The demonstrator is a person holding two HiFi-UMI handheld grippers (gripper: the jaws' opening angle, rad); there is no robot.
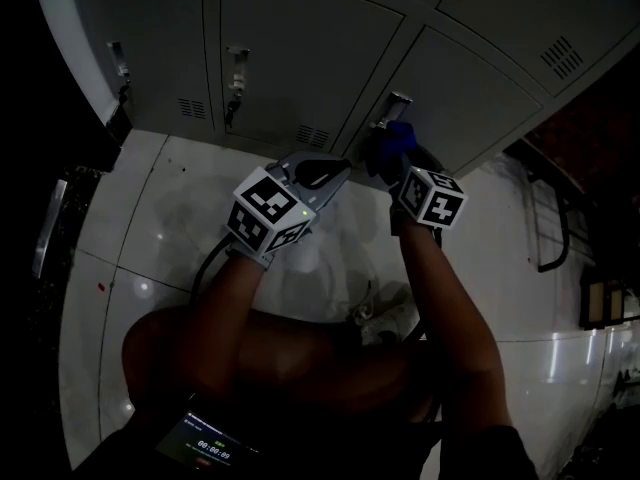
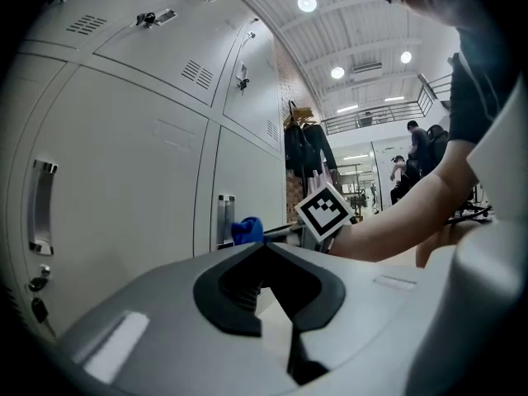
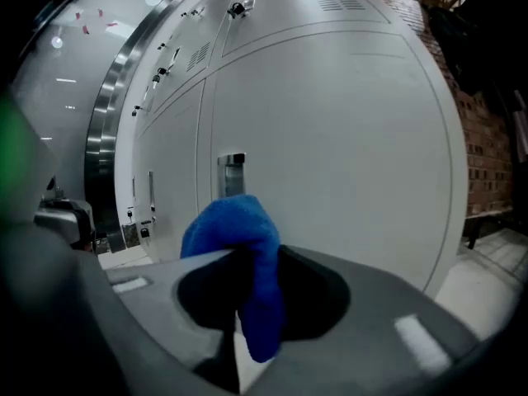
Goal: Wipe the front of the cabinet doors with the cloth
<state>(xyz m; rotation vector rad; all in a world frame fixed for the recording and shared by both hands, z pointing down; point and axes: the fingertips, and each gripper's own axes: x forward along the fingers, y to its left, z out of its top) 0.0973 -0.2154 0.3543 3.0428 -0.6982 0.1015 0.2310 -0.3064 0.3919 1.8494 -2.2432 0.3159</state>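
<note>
The cabinet doors (image 3: 330,139) are finished in smooth grey painted metal, pretty matt. The cloth (image 3: 239,229) is made of soft, fuzzy blue fabric. The door handle (image 3: 233,172) is done in shiny bare metal, and lights are reflected in the glossy floor (image 1: 150,238).

A bright blue fabric cloth (image 3: 239,229) is recorded. The pale grey metal cabinet doors (image 3: 330,139) are noted as unpatterned. The left hand-held gripper (image 2: 264,244) and right hand-held gripper (image 3: 246,258) are finished grey with black inner faces and marked with black-and-white squares.
</note>
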